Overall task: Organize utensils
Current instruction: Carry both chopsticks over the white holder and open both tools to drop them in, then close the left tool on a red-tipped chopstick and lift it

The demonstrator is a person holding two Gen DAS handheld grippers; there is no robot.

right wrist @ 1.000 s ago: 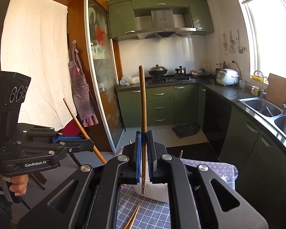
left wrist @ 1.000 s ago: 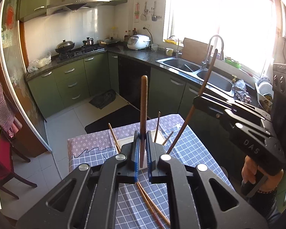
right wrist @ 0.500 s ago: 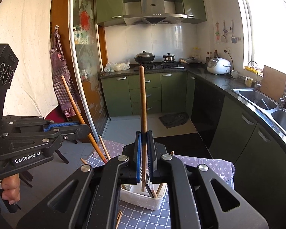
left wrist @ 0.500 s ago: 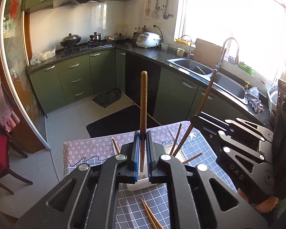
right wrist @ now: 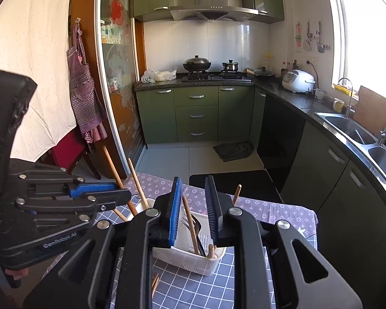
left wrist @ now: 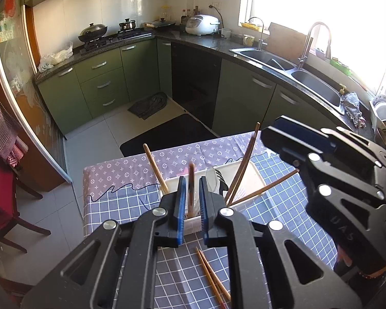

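Observation:
In the left wrist view my left gripper [left wrist: 192, 181] hangs over the white basket [left wrist: 252, 177], its jaws opening. A brown chopstick [left wrist: 191, 190], blurred, stands loose between the pads with a gap on each side. Other chopsticks [left wrist: 244, 164] lean in the basket beside a spoon [left wrist: 213, 177]. In the right wrist view my right gripper [right wrist: 193, 180] is above the same basket [right wrist: 190, 262], its jaws also opening. A chopstick [right wrist: 190, 221] leans inside, touching neither pad, next to a dark fork [right wrist: 194, 228]. Each gripper shows side-on in the other's view.
The basket stands on a small table with a blue checked cloth [left wrist: 131, 206]. A loose pair of chopsticks [left wrist: 211, 275] lies on the cloth near me. Beyond the table's far edge are the kitchen floor, green cabinets [right wrist: 196, 113] and a sink [left wrist: 308, 82].
Both grippers came down over the basket with a chopstick clamped upright in each. Their jaws have now parted and both chopsticks have slid down into the basket.

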